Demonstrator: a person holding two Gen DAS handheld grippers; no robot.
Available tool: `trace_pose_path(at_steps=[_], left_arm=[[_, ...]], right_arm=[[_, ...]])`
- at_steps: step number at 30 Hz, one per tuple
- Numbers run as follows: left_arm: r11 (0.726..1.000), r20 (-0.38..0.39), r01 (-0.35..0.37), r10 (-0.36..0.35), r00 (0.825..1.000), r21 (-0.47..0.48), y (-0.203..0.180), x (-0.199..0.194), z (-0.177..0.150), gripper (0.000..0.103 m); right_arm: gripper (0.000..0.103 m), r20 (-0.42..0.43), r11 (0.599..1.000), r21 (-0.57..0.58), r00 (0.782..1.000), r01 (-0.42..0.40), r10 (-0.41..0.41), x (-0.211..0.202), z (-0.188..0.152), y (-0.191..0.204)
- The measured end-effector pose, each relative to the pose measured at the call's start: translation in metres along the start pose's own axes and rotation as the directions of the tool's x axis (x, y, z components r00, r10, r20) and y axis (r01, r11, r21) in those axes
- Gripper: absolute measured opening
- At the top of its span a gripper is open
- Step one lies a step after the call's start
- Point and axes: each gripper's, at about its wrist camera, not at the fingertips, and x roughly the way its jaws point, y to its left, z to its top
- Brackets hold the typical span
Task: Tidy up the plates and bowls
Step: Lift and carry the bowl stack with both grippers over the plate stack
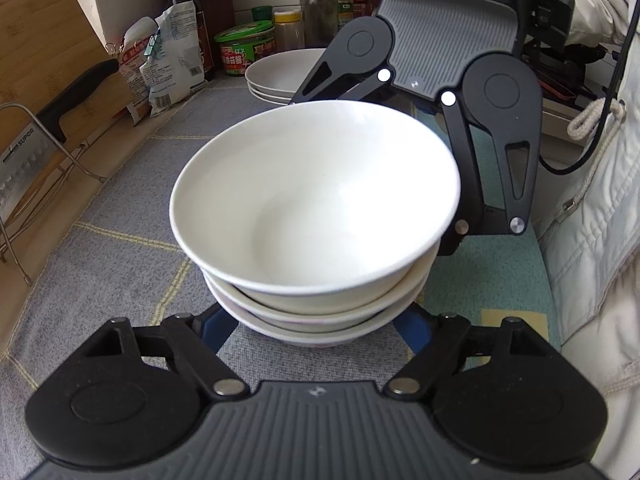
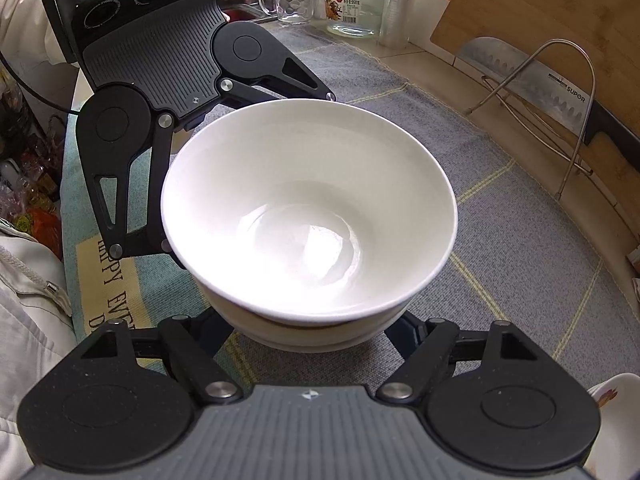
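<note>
Black linkage grippers (image 1: 316, 332), ribbed grey housings, silver pivot screws, blue jaws, person's pale quilted jacket (image 1: 592, 216) with drawcord

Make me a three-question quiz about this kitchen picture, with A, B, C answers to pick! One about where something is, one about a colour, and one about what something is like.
1. Where is the pile of plates?
A. In a sink
B. Beside the green-lidded jar
C. On the floor

2. What colour are the stacked bowls?
A. White
B. Blue
C. Black

3. What is the top bowl like?
A. Full of soup
B. Upside down
C. Upright and empty

Answers:
1 B: the left wrist view shows the plates on the cloth next to that jar.
2 A: every bowl in the stack looks white in both views.
3 C: both views look straight into its bare, shiny inside.
</note>
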Motion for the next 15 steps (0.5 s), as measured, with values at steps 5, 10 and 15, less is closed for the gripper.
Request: trace_pose_path(at_steps=[5, 10, 15], left_arm=[[1.0, 0.001, -0.003, 0.003, 1.0, 0.002, -0.0011, -0.0005, -0.0004, 0.083], [1.0, -0.002, -0.006, 0.006, 1.0, -0.006, -0.0024, -0.0014, 0.0021, 0.083], [1.0, 0.003, -0.024, 0.024, 1.0, -0.002, -0.005, -0.006, 0.0073, 0.083]], right_arm=[[0.084, 0.002, 1.0, 0.001, 1.0, 0.002, -0.002, -0.0005, -0.0011, 0.0004], [0.083, 0.0, 1.0, 0.002, 1.0, 0.003, -0.003, -0.0013, -0.0014, 0.0007], [0.083, 0.005, 1.0, -0.003, 1.0, -0.005, 0.005, -0.007, -0.0014, -0.0005]])
